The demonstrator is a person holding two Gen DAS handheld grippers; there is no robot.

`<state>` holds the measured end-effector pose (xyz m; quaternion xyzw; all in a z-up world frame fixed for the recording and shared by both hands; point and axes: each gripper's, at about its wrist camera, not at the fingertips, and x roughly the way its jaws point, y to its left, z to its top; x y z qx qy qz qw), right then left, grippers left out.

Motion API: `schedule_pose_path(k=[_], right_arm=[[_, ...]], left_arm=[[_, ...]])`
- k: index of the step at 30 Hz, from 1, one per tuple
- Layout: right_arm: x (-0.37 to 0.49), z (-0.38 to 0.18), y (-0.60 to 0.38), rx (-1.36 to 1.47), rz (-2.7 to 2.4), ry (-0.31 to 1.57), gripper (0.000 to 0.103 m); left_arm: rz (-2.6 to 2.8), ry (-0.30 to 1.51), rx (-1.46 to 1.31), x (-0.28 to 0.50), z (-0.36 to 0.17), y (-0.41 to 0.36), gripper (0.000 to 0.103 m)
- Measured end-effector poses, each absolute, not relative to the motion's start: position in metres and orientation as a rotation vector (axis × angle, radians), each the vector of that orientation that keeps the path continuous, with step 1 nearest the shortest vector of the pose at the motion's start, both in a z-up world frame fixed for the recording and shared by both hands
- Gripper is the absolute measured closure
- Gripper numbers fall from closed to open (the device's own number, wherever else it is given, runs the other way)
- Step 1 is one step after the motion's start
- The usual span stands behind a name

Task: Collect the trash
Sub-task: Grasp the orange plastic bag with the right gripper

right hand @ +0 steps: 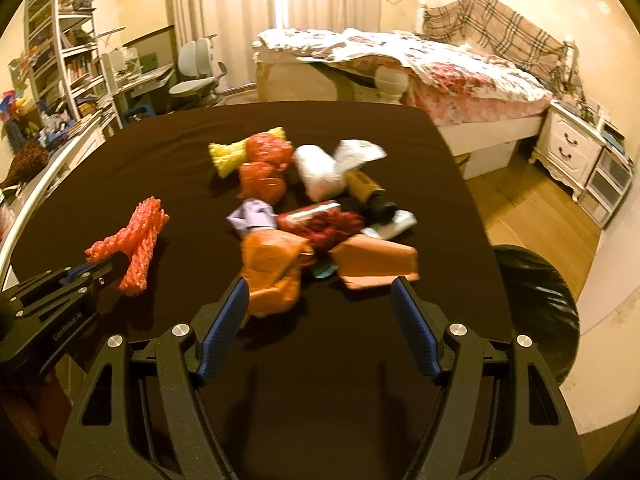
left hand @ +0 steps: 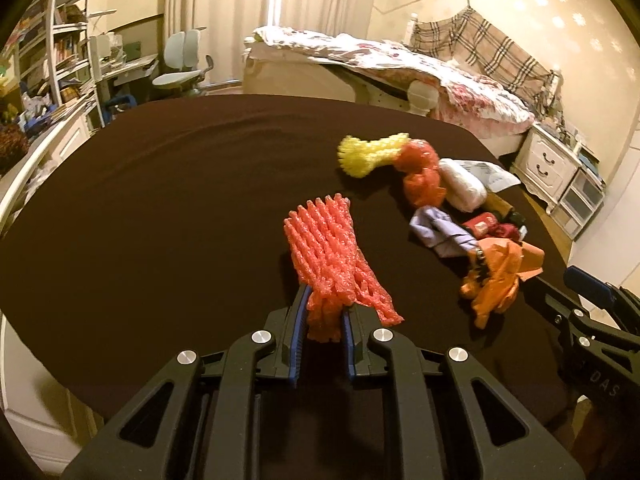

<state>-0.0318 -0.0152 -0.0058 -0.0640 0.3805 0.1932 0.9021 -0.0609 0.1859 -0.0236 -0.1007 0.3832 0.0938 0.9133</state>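
The left gripper (left hand: 325,316), reaching forward low over a table draped in dark brown cloth (left hand: 160,208), clamps the near end of a pinkish-red foam fruit net (left hand: 328,256); the net's long axis runs away from the camera toward the centre of the left wrist view, its free end fanned and raised, one strand trailing to the right of the blue-padded fingers (left hand: 298,320). In the right wrist view the same net (right hand: 134,240) appears at the left edge of the frame, pinched by the left gripper (right hand: 116,266) entering from the lower left. The right gripper (right hand: 320,292) is held level above the cloth with its jaws spread wide and nothing between them, aimed at a heap of rubbish in mid-frame. Just beyond its left finger (right hand: 224,320) lies a crumpled orange plastic bag (right hand: 272,276); near its right finger sits an orange cardboard piece (right hand: 376,262). Farther back are a yellow foam net (right hand: 230,154) and a white rolled wrapper (right hand: 320,172). A black bin bag (right hand: 536,304) stands at the right, off the table's edge.
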Motion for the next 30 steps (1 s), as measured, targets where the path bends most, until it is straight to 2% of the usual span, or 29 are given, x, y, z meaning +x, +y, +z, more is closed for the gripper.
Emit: schedule_pose_path(k=[5,6,7,8,10,30], right_arm=[[-0.028,-0.013,0.004,-0.153,0.414,0.802,0.031],[-0.028,-0.015,0.007,-0.159,0.413,0.804,0.035],[-0.027,-0.017,0.009,-0.162,0.417,0.807,0.043],[-0.026,-0.019,0.011,-0.161,0.425,0.815,0.047],[-0.025,-0.023,0.012,-0.149,0.443,0.837,0.065],[-0.038,0.008,-0.038,-0.070,0.426,0.767,0.068]], left_arm=[[0.214,0.791,-0.228,-0.064,-0.028,0.196,0.086],[0.215,0.792,-0.232,-0.064,-0.028,0.197,0.086],[0.214,0.793,-0.237,-0.063,-0.029,0.198,0.086],[0.213,0.793,-0.238,-0.063,-0.030,0.198,0.086],[0.209,0.792,-0.241,-0.063,-0.032,0.198,0.086],[0.101,0.720,-0.221,-0.071,-0.006,0.157,0.086]])
